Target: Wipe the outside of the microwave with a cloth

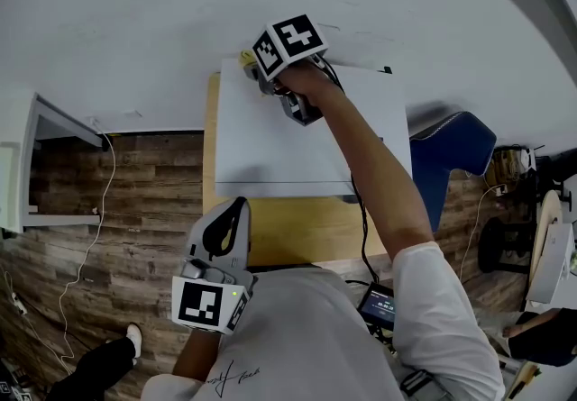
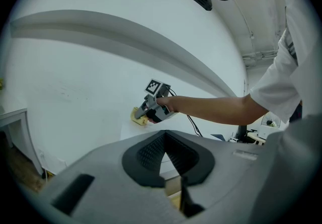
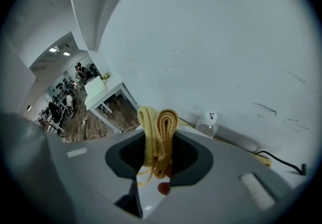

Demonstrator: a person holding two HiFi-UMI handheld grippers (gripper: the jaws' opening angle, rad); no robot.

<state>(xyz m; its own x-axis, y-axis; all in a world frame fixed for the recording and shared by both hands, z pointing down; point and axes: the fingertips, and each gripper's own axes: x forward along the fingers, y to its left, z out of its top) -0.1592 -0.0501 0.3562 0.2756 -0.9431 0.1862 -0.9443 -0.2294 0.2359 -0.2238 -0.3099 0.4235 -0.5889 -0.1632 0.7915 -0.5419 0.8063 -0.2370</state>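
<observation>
The left tool (image 1: 234,210) is being held idle, pressed together on nothing. At the far top corner of the microwave (image 1: 306,133), the cloth (image 1: 245,58) is being pinched by the right tool (image 1: 253,65). Steady pressure and overlapping strokes are being called for.

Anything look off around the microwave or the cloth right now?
Nothing serious. The yellow cloth clamped in the right gripper trails a few frayed threads at its lower end. The microwave sits square on the table, and its top looks clean.
</observation>
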